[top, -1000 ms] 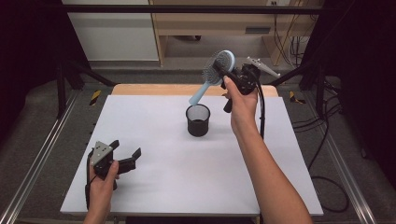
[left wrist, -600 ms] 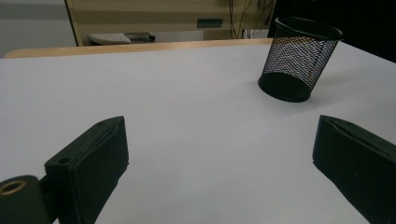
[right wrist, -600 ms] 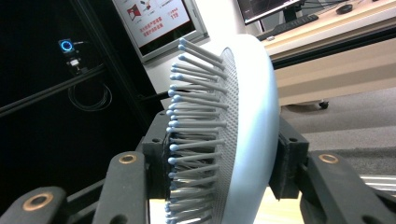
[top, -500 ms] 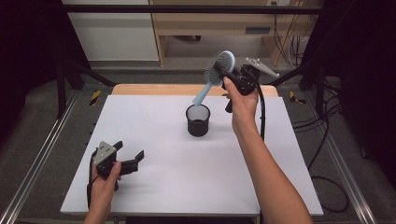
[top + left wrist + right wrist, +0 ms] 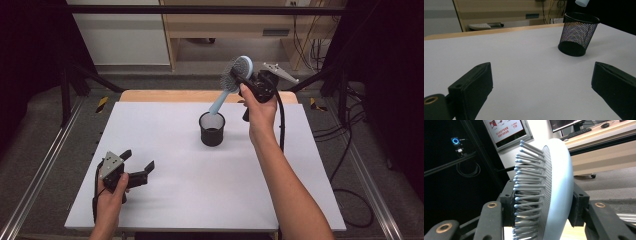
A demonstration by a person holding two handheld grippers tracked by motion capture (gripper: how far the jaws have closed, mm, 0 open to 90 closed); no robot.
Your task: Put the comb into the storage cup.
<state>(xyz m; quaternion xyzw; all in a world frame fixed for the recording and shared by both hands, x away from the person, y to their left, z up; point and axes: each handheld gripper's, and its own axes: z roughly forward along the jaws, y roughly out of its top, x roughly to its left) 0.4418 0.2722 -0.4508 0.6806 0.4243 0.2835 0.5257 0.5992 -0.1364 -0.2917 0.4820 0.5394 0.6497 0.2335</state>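
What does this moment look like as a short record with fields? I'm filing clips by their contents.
held thing: light blue hairbrush, handle end above the cup
holder: right gripper, fingers shut on the brush head
container: black mesh cup, upright on the white table
other hand: left gripper, open, low at the table's near left
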